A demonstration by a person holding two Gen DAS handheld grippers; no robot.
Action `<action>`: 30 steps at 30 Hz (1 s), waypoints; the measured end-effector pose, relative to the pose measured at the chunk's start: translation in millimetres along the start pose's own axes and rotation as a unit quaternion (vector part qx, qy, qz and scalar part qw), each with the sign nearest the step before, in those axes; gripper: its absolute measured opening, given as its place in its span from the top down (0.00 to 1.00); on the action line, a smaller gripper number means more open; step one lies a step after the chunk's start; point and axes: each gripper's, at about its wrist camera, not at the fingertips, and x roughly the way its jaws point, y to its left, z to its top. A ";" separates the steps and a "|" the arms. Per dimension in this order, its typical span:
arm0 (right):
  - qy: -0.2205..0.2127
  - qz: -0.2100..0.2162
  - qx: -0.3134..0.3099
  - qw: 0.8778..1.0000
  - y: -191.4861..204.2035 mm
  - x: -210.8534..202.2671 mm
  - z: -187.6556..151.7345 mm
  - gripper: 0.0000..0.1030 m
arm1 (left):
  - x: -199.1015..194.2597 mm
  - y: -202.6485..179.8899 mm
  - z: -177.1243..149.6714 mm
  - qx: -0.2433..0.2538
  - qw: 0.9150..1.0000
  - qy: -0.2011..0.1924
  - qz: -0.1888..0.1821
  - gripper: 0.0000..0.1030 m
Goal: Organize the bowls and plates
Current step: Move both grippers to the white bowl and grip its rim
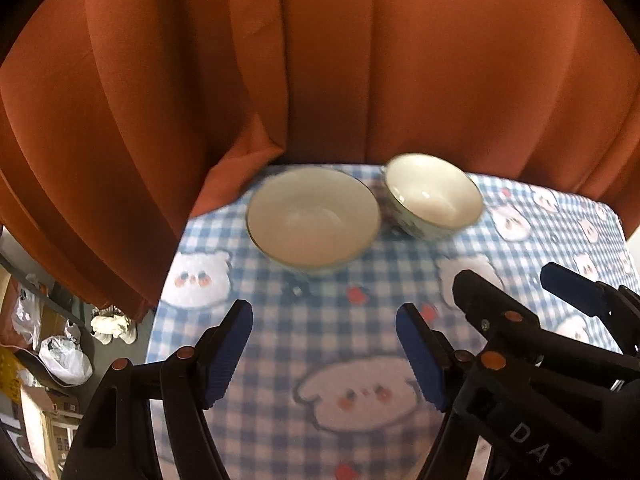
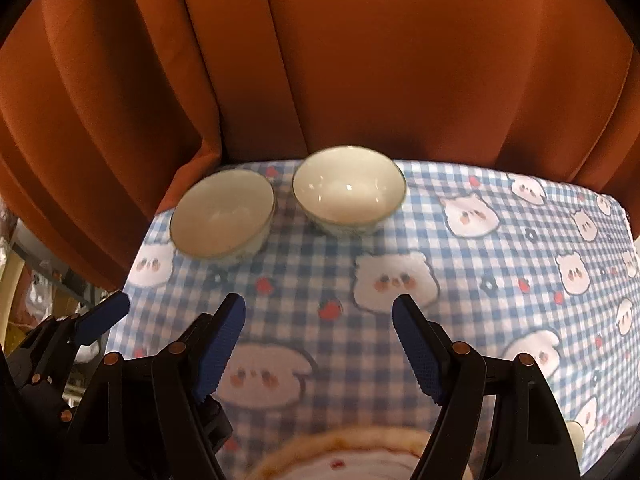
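Observation:
Two white bowls stand side by side at the far edge of the blue checked tablecloth point(image 1: 320, 320). The left bowl point(image 1: 313, 220) also shows in the right wrist view point(image 2: 223, 213). The right bowl point(image 1: 434, 196) has a patterned outside and also shows in the right wrist view point(image 2: 349, 190). My left gripper point(image 1: 324, 354) is open and empty, short of the left bowl. My right gripper point(image 2: 318, 346) is open and empty, short of the right bowl. The rim of a plate point(image 2: 340, 456) with an orange border lies just under the right gripper, partly hidden.
An orange curtain point(image 1: 320, 60) hangs close behind the bowls. The table's left edge drops to a floor with bags and boxes point(image 1: 64, 360). The right gripper shows in the left wrist view point(image 1: 516, 292), close beside the left one.

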 end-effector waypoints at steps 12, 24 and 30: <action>-0.009 -0.015 0.005 1.000 33.2 62.9 39.0 0.39 | 57.3 32.9 35.0 -0.003 1.000 -0.006 0.024 0.31; 0.011 -0.002 0.015 1.000 49.6 117.4 64.6 0.56 | 104.9 45.3 60.3 -0.014 0.999 0.013 0.027 0.48; 0.025 -0.003 0.013 1.000 50.6 137.8 69.7 0.63 | 121.3 46.9 63.7 -0.013 0.999 0.024 0.034 0.60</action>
